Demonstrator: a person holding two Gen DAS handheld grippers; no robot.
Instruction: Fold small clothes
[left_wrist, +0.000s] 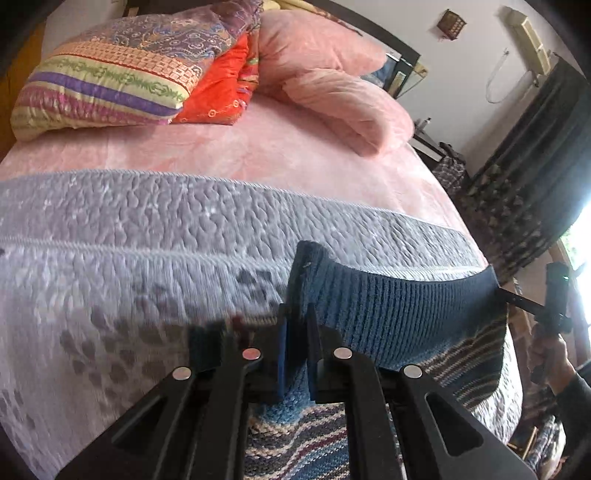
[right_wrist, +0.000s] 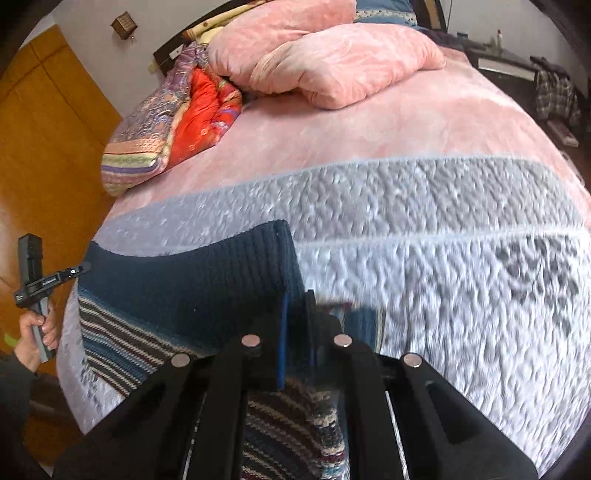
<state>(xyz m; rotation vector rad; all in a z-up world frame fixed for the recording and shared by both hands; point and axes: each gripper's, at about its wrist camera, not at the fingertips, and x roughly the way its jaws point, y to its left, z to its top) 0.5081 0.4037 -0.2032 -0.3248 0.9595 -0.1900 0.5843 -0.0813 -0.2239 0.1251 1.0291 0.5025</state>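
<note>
The left claw (left_wrist: 295, 347) was clenched on one corner of a small knitted sweater (left_wrist: 391, 317), its blue pads pinching the dark ribbed band. The right claw (right_wrist: 295, 332) gripped the other corner of that same band (right_wrist: 192, 280) in the same way, so the band was stretched between the two, sagging a little in the middle. Below the band, the striped body of the sweater hung down toward the cameras and trailed onto the grey quilted blanket (left_wrist: 155, 229) that covered the near part of the bed. In the left wrist view the right claw showed at the far edge, held by a hand (left_wrist: 546, 354); in the right wrist view a hand (right_wrist: 35, 332) held the left one. Farther up the bed, on the pink sheet (right_wrist: 369, 125), lay a folded pink duvet (right_wrist: 332, 62) and beside it a folded patterned quilt (left_wrist: 118, 70) with an orange lining.
</note>
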